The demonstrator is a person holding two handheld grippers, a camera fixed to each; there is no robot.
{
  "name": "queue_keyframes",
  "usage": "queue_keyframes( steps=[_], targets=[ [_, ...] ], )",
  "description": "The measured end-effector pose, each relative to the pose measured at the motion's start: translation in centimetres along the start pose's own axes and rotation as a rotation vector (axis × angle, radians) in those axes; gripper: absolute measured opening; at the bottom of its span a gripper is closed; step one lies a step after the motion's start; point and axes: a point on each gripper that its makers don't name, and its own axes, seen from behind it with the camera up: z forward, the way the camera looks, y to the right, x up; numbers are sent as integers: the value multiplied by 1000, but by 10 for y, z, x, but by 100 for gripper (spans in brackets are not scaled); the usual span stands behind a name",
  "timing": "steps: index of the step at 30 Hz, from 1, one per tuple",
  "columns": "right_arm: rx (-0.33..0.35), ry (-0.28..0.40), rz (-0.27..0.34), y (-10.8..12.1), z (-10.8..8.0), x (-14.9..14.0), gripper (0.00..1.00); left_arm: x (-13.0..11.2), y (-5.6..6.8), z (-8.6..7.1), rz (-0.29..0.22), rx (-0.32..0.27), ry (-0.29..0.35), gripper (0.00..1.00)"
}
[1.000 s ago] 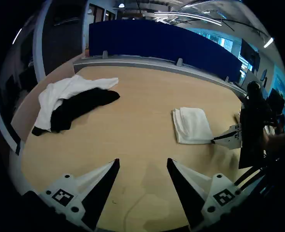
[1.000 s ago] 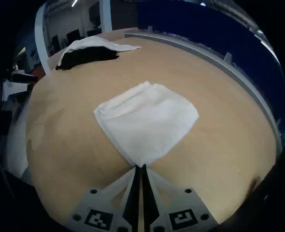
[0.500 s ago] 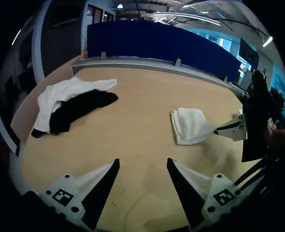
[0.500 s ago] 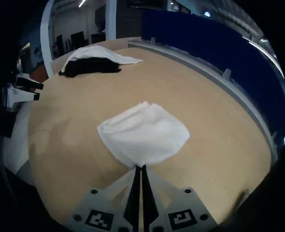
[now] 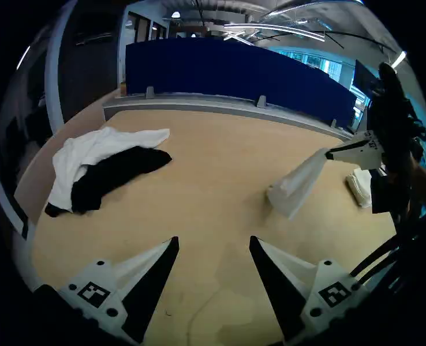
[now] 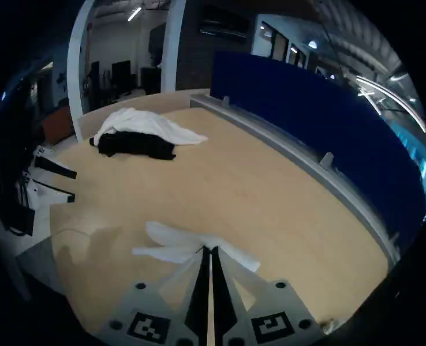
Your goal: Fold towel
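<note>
White terry cloth, the towel (image 5: 296, 183), hangs in the left gripper view from the closed tips of the right tool (image 5: 330, 154). That tool is off to the right and farther away, above the pale wooden surface (image 5: 213, 155). The cloth drapes down and to the left. I cannot tell whether its lower end touches the wood or hangs just over it. The left tool (image 5: 213, 245) sits near, its two fingers spread wide with nothing between them, well apart from the towel. A heap of white and black cloth (image 5: 103, 164) lies far left. A folded white cloth (image 5: 360, 187) lies at the right edge, beyond the hanging towel. A blue partition (image 5: 236, 69) runs along the far side.

In the right gripper view the right tool's fingers press together on a pinch of the towel. The cloth spreads left and right just beyond the tips, above the surface. The heap lies far left.
</note>
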Motion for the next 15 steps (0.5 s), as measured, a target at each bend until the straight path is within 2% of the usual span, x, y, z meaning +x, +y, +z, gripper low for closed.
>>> queue_keyframes(
  steps=[6,15],
  targets=[
    [0,38,9,8,-14,25,2,7,4,1,3,-10,8,90],
    [-24,41,42,27,-26,21,2,12,11,5,9,-26,8,90]
  ],
)
